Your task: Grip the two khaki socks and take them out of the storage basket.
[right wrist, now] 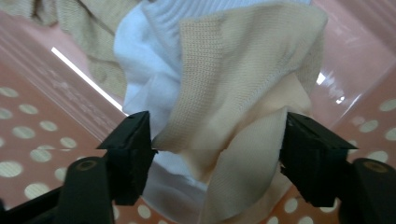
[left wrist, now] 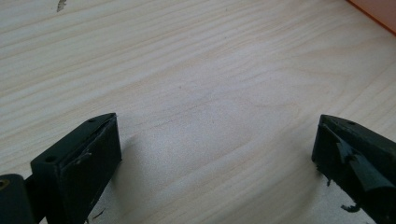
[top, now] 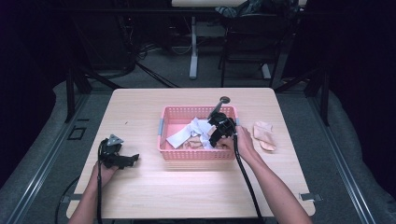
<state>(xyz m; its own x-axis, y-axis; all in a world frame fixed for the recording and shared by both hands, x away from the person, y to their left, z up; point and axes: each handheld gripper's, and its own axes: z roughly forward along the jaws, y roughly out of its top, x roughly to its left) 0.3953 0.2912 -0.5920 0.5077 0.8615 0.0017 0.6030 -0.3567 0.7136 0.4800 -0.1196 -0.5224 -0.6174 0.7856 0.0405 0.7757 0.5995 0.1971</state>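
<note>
In the perforated pink plastic basket [top: 180,114], the right gripper [right wrist: 217,140] spreads its jaws around a ribbed beige knit sock [right wrist: 243,84] over white cloth [right wrist: 144,79]; the left gripper [left wrist: 217,149] gapes above pale wood-grain table [left wrist: 196,70].

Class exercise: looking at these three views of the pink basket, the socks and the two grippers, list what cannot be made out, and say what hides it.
- How many socks lie in the pink basket: in the high view the right gripper covers part of the pile.
- Whether the beige sock is pinched: the right gripper view cuts off its lower end.
- The basket past the left gripper: the frame edge leaves one corner.
</note>
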